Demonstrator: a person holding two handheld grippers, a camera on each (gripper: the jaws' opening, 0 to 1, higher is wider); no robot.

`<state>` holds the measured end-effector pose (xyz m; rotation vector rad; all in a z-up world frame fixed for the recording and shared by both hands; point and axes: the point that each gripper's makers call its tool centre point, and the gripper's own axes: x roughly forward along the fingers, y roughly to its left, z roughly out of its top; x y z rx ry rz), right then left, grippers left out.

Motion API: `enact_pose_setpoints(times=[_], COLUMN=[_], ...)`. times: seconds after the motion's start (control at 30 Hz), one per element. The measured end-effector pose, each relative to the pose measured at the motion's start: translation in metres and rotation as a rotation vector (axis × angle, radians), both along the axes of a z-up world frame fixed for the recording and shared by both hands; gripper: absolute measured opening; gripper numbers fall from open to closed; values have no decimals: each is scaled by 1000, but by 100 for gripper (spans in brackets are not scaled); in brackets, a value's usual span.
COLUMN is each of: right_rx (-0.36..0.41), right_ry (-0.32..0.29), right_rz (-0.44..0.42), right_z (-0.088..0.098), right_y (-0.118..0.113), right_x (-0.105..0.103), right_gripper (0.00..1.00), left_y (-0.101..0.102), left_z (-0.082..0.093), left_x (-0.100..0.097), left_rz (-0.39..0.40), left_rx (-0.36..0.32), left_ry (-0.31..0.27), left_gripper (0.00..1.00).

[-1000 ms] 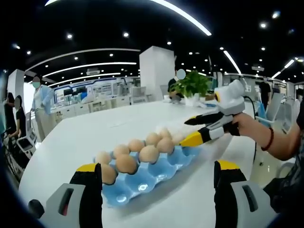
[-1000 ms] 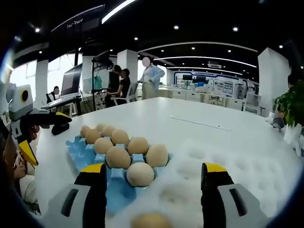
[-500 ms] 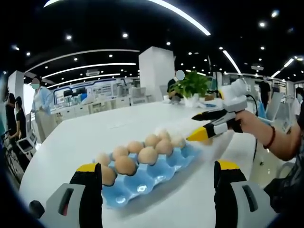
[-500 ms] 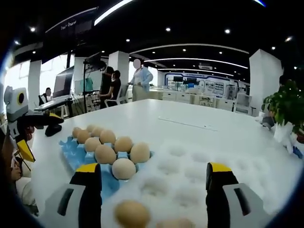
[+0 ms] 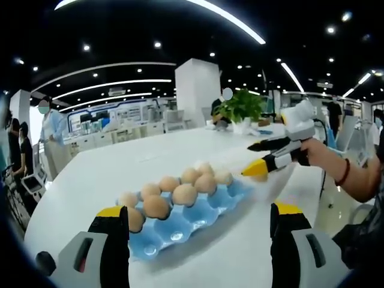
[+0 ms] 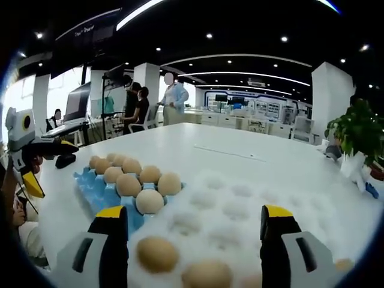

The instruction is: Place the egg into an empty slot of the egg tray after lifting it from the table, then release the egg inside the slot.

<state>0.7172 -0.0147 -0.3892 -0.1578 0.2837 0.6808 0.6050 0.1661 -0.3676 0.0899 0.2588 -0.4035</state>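
Note:
A blue egg tray lies on the white table with two rows of brown eggs along its far side; its near slots are bare. My left gripper is open just short of the tray, holding nothing. My right gripper, in a person's hand, hovers open past the tray's right end. In the right gripper view my right gripper is open over a white foam tray with loose brown eggs near its jaws. The blue tray lies to the left, beside the left gripper.
A potted plant stands at the table's far end. People stand and sit by desks beyond the table. A person's forearm reaches in from the right. The table's edge curves round at the left.
My right gripper has drawn back from the blue tray's end toward the white foam tray, still open; more loose eggs now show between its jaws. The left gripper has held still.

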Motion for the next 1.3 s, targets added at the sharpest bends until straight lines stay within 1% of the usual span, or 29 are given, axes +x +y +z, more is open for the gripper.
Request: enact_pose_setpoints(times=[0.1,0.2,0.63,0.8,0.97,1.03,1.3], right_rx=[-1,1,-3,-1,-2,-3,-31], right_ry=[-5,-9,-19,-25,-32,-35,-78], right_rz=[1,1,19,27,35,43,54], right_z=[1,1,1,3,5,5,7], right_y=[-2,-2,-3,-1,1,3,10], right_x=[2,-4,-15,-23,-28,-33,-45], right_gripper=[95,95,93,93,92,92,87], left_y=[0,0,-2,-2,-2,-2,-3], left_z=[0,-1,-2,-4,-2,-2,0], left_x=[0,0,-3,-3,-5,-5,-7], left_rz=[0,1,5,5,5,6,2], left_rx=[-2,1,5,14,10,10,13], left_ry=[-1,2,4,12,4,4,-1], left_gripper=[100,100,100,100,100,100,100])
